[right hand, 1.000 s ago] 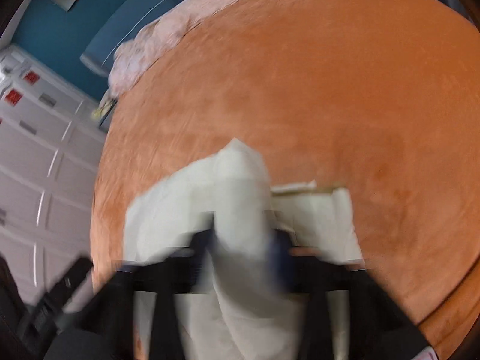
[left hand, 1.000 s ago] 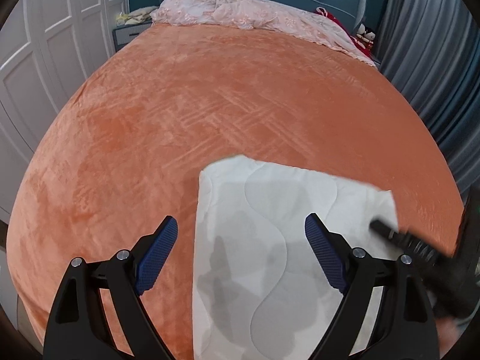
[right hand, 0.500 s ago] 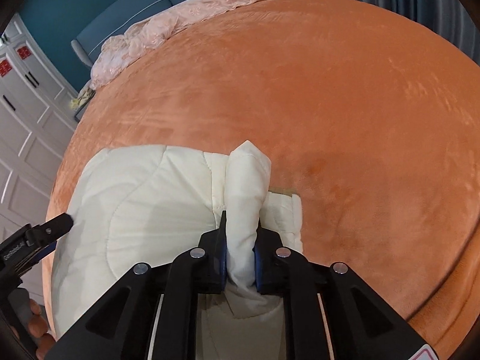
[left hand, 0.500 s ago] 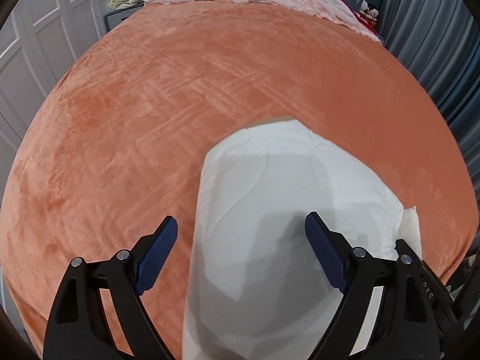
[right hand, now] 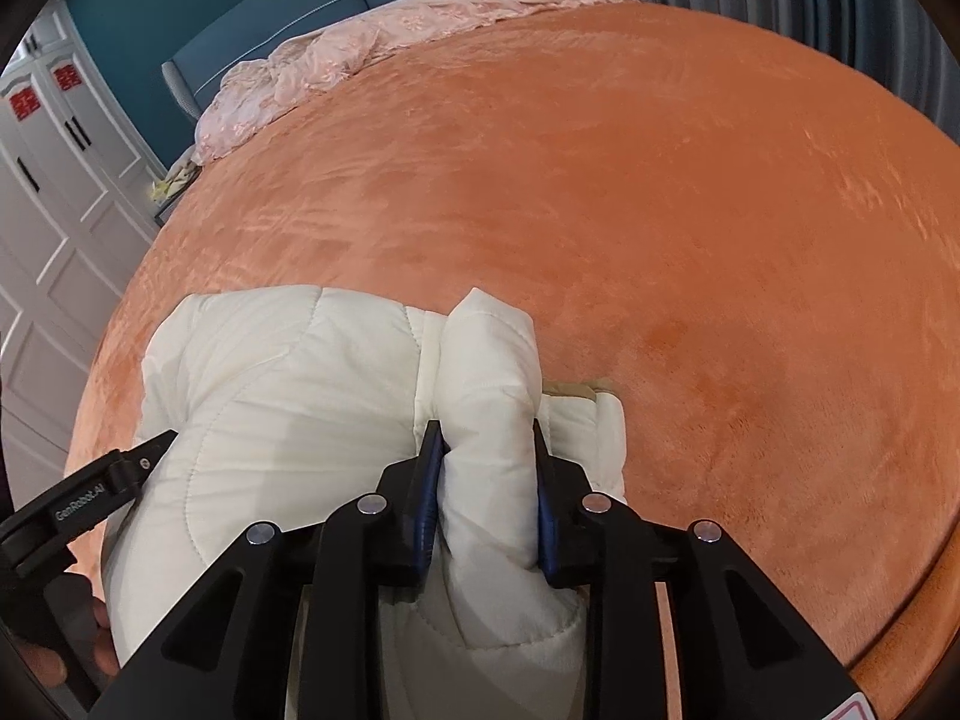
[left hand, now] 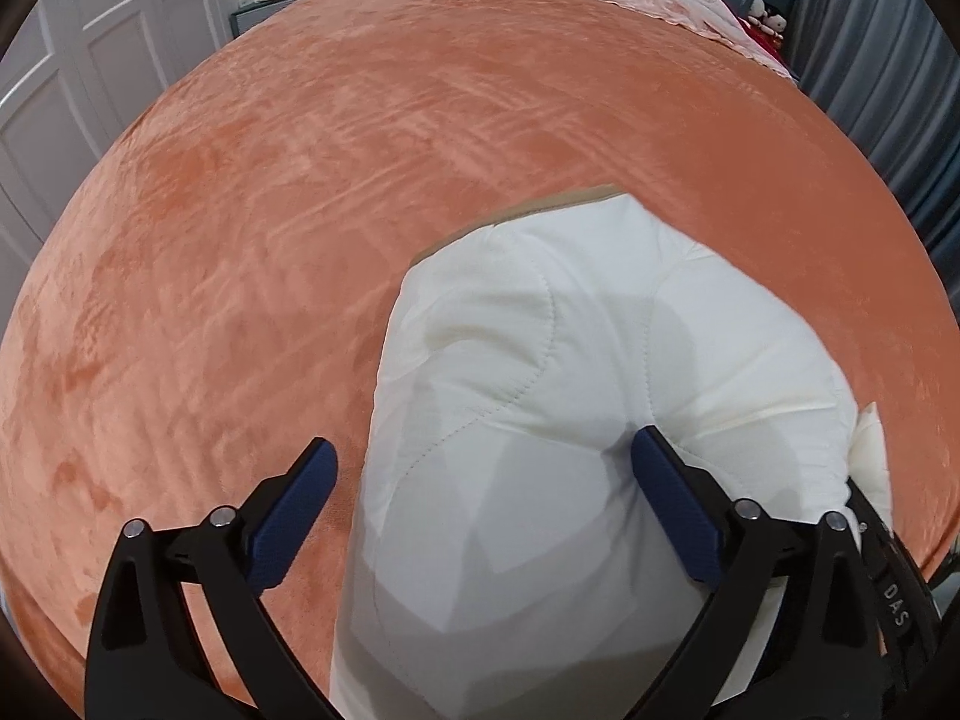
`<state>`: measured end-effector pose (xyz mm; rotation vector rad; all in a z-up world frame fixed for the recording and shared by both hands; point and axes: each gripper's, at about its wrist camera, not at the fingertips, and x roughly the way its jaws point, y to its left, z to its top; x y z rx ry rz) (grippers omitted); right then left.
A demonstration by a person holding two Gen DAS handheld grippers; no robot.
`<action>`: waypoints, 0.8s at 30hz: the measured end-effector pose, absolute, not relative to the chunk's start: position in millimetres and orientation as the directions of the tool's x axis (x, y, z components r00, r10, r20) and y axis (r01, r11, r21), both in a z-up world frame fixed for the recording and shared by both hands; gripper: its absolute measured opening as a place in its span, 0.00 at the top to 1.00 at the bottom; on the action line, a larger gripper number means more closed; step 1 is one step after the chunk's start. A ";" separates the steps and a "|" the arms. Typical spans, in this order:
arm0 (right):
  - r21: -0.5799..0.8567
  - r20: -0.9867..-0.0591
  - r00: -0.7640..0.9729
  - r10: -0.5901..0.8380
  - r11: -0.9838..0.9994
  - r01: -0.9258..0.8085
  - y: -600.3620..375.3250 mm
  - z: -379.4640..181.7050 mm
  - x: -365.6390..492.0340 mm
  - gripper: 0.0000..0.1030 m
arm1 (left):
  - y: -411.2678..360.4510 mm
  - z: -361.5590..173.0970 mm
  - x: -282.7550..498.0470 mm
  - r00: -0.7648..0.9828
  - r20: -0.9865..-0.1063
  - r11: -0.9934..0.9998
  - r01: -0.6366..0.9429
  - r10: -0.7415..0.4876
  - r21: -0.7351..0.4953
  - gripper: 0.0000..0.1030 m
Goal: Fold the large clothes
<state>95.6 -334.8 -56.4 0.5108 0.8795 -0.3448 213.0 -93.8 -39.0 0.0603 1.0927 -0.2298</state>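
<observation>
Cream quilted garment (left hand: 540, 420), padded and bulky, heaped at the near edge of a bed (left hand: 300, 210) under an orange plush cover. Right tongs (right hand: 487, 480) clamped tight on a thick upright fold of the garment at its right side. Left tongs (left hand: 483, 498) spread wide, one blue pad (left hand: 672, 510) pressed into the cloth, the other pad (left hand: 294, 510) over bare cover just left of it. Pink bedding (right hand: 360, 42) bunched at the far headboard; white wardrobe (right hand: 54, 228) to the left.
</observation>
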 end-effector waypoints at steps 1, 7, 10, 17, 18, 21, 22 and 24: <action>0.278 -0.796 0.599 -0.081 0.831 0.482 -333.6 -57.0 96.5 0.74 | -92.6 -41.3 213.3 0.438 -0.885 0.975 0.210 -0.157 -0.069 0.04; 0.303 -0.792 0.609 -0.056 0.829 0.470 -337.3 -63.5 100.6 0.72 | -94.8 -49.6 212.0 0.464 -0.876 0.979 0.201 -0.131 -0.040 0.04; 0.303 -0.790 0.611 -0.056 0.831 0.467 -337.4 -65.5 101.4 0.72 | -98.3 -51.3 209.0 0.493 -0.864 0.980 0.197 -0.102 -0.003 0.04; 0.284 -0.778 0.623 -0.084 0.837 0.467 -332.9 -66.3 98.5 0.71 | -99.3 -53.3 207.4 0.512 -0.855 0.981 0.192 -0.083 0.020 0.04; 0.274 -0.776 0.623 -0.095 0.840 0.469 -331.4 -65.8 98.2 0.71 | -100.2 -53.5 206.7 0.514 -0.854 0.981 0.192 -0.079 0.025 0.04; 0.248 -0.774 0.621 -0.123 0.844 0.476 -325.3 -64.8 97.9 0.71 | -100.8 -52.7 205.9 0.520 -0.851 0.981 0.192 -0.069 0.038 0.04; 0.245 -0.772 0.623 -0.128 0.844 0.478 -324.7 -63.8 97.3 0.71 | -100.5 -52.3 205.7 0.521 -0.851 0.981 0.192 -0.068 0.039 0.04; 0.248 -0.765 0.630 -0.134 0.842 0.479 -324.3 -62.3 94.6 0.71 | -99.5 -51.1 204.5 0.523 -0.849 0.980 0.193 -0.068 0.040 0.04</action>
